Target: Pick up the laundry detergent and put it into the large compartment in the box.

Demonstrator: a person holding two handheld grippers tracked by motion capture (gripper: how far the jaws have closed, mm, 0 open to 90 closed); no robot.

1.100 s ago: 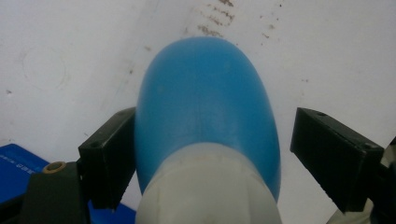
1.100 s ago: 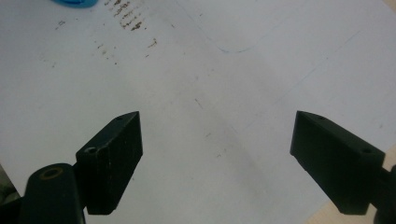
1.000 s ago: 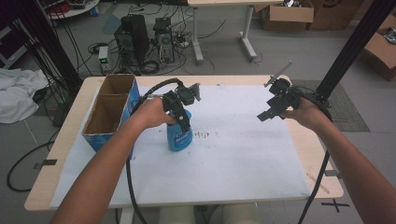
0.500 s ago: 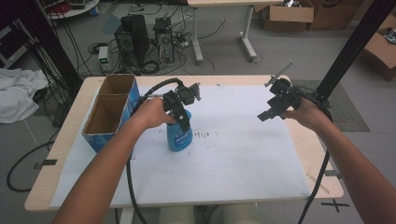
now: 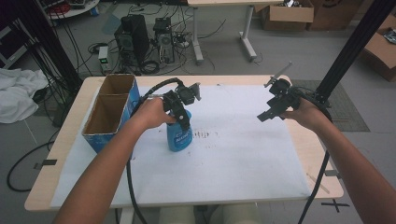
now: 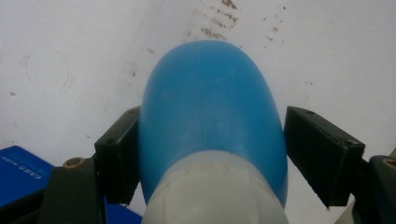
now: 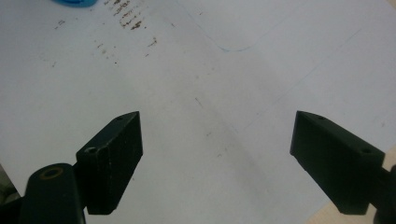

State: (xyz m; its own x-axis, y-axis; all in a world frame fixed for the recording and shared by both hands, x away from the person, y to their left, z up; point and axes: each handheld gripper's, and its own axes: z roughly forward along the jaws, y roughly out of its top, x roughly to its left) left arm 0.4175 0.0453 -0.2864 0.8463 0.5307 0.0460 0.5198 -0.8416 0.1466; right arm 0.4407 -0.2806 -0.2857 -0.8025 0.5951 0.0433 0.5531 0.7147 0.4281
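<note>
A blue plastic bottle point(image 5: 180, 136) with a pale neck stands upright on the white sheet, left of the table's middle. My left gripper point(image 5: 182, 122) comes down over it from above. In the left gripper view both black jaws sit against the sides of the blue bottle point(image 6: 210, 107), the left gripper point(image 6: 212, 154) shut on its shoulder. My right gripper point(image 5: 265, 115) hovers over the right part of the sheet, well apart from the bottle. Its jaws stand wide in the right gripper view, where the right gripper point(image 7: 217, 158) holds nothing. The bottle's base point(image 7: 74, 2) peeks in at that view's top edge.
An open cardboard box point(image 5: 109, 112) with blue sides and two compartments stands at the table's left edge, close to my left arm. A white sheet point(image 5: 233, 158) with brown specks covers most of the wooden table point(image 5: 322, 182). Cables trail from both grippers.
</note>
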